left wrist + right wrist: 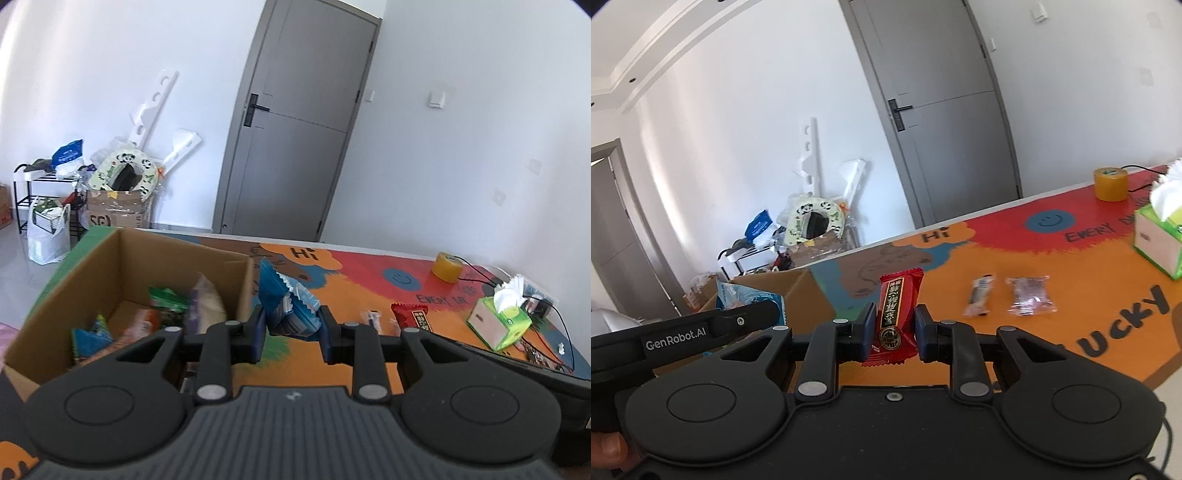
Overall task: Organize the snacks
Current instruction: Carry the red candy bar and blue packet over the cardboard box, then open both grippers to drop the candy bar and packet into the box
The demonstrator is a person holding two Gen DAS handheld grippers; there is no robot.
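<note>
My left gripper [291, 330] is shut on a blue snack packet [286, 304], held above the table just right of the open cardboard box [122, 266]. Several snack packs lie inside the box. In the right wrist view, my right gripper [895, 332] is shut on a red snack packet [897, 314], raised over the orange mat. The red packet [412, 314] also shows in the left wrist view. On the mat lie a small white-wrapped snack [979, 295] and a clear-wrapped snack [1030, 295]. The left gripper's body [683, 332] and the blue packet [750, 297] show at the left, by the box [798, 291].
A green tissue box [498, 321] and a yellow tape roll [447, 266] stand at the table's far right, with black cables [546, 332] beside them. The colourful mat [1015, 350] covers the table. Behind it are a grey door [295, 125] and clutter on the floor at the left.
</note>
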